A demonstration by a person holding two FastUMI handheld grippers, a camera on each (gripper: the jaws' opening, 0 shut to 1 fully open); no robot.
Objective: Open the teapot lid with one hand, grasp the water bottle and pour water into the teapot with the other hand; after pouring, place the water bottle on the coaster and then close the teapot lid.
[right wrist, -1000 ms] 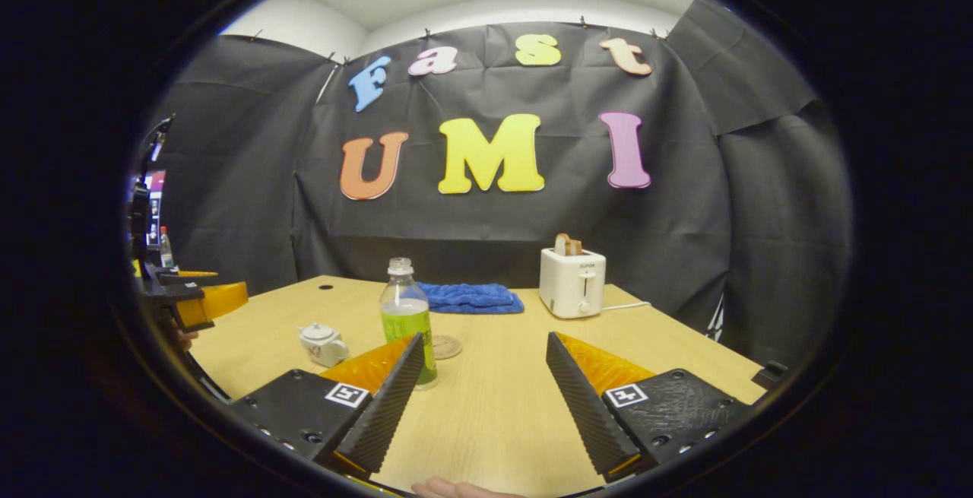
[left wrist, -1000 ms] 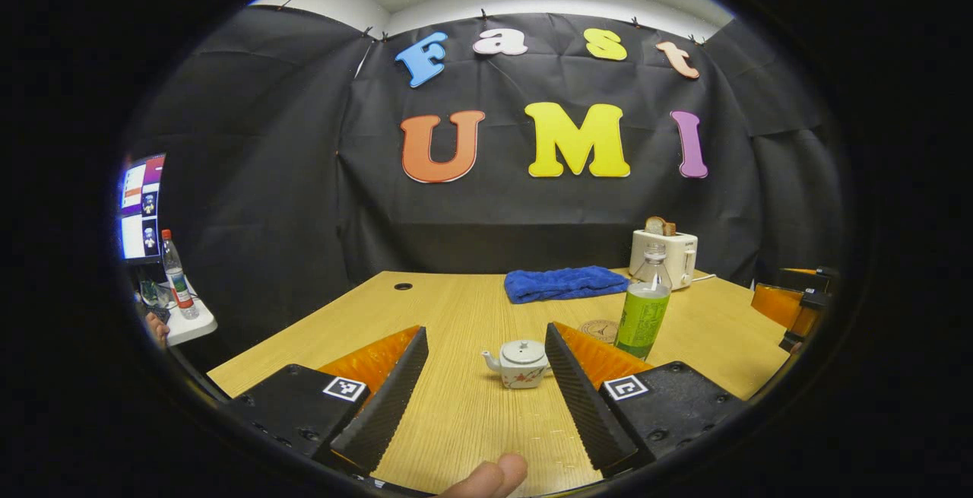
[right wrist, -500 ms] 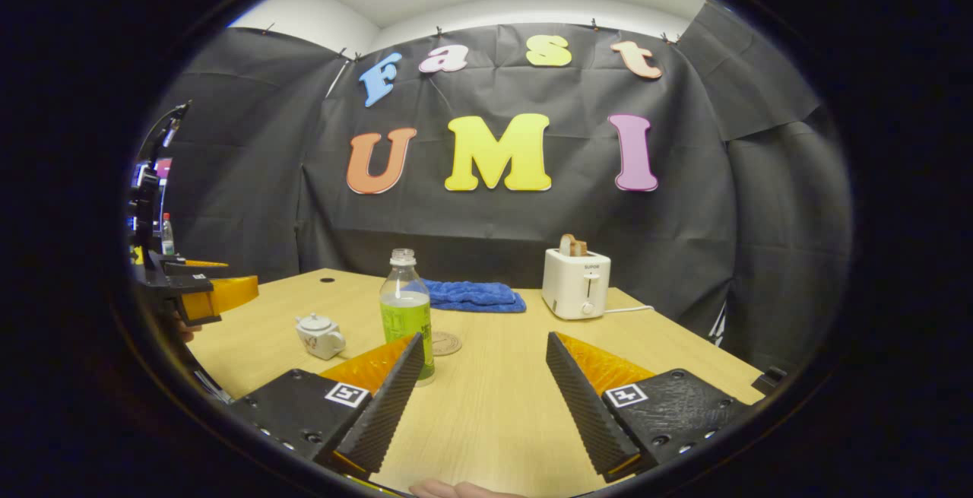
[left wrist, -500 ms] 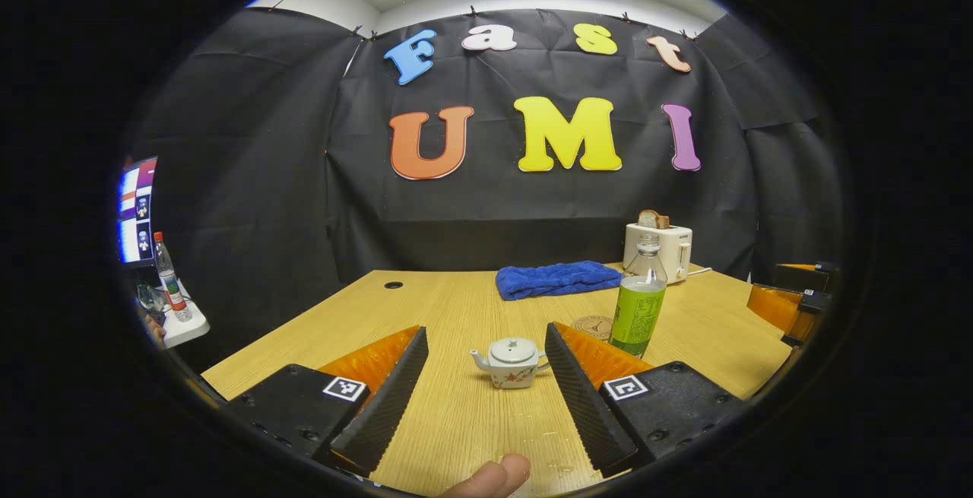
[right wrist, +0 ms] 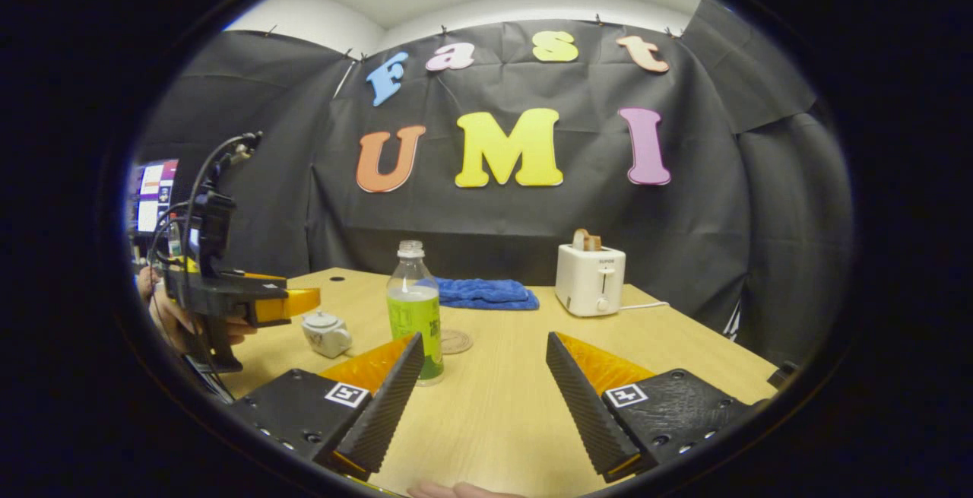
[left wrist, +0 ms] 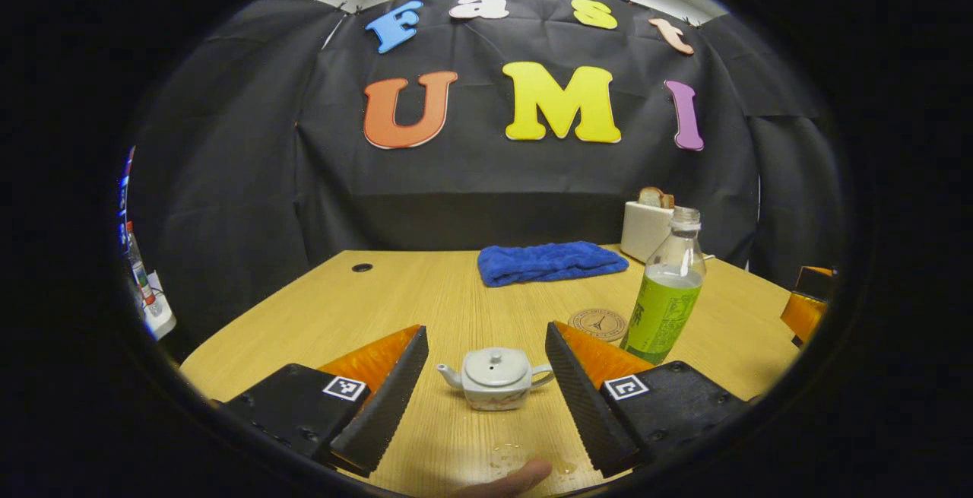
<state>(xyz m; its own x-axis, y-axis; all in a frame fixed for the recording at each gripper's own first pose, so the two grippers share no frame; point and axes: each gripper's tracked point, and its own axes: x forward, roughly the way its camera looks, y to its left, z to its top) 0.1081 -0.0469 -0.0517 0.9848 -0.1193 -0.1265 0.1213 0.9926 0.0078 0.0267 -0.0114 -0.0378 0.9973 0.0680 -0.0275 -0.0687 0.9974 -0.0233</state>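
A small white teapot (left wrist: 495,379) with its lid (left wrist: 496,366) on stands on the wooden table (left wrist: 426,293), just ahead of my open left gripper (left wrist: 486,350) and between the lines of its fingers. To its right stands an uncapped bottle (left wrist: 664,297) with a green label, and a round coaster (left wrist: 599,324) lies just left of the bottle. In the right gripper view the bottle (right wrist: 416,314) stands right beyond the left finger of my open right gripper (right wrist: 483,353). The teapot (right wrist: 326,332), the coaster (right wrist: 454,342) and the left gripper (right wrist: 293,305) show there at the left.
A blue towel (left wrist: 550,262) lies at the back of the table, with a white toaster (right wrist: 590,280) holding bread to its right. A cable hole (left wrist: 362,268) marks the back left. A monitor (right wrist: 152,195) and a side table with a bottle (left wrist: 138,270) stand off left.
My left gripper has moved forward and dipped towards the teapot, which now looks larger and sits lower between the fingers. The right gripper has barely shifted.
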